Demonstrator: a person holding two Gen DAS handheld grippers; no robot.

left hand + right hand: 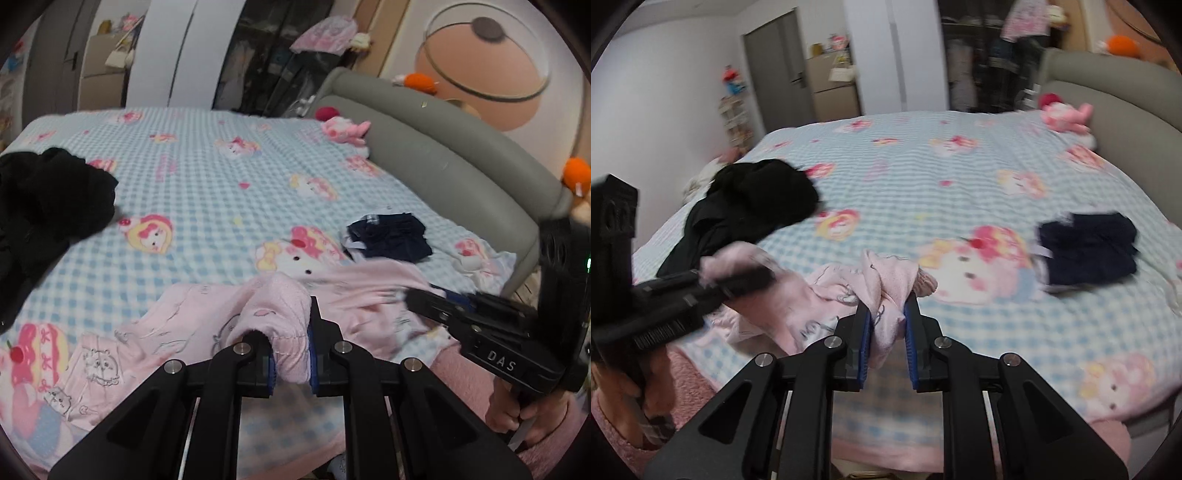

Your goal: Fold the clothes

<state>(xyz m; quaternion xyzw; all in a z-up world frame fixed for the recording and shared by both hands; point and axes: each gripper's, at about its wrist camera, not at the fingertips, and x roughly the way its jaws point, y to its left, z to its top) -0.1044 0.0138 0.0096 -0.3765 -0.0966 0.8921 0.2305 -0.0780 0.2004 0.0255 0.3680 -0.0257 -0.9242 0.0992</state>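
On the bed (221, 192) before you, the garment (192, 317) you grip lies nearest, at six o'clock, stretched between the left gripper (290, 354) and the right gripper (888, 332). The heap of clothes (44, 206) sits at ten o'clock, the folded garment (391, 240) at two, just beside the headboard (443, 162), with a plush toy (345, 129) behind it at one

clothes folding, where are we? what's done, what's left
Done: the navy garment lies folded on the bed. In hand: the pink garment, bunched, gripped by both the left gripper and the right gripper; no fold made in it yet. Left: the black pile, crumpled and untouched.
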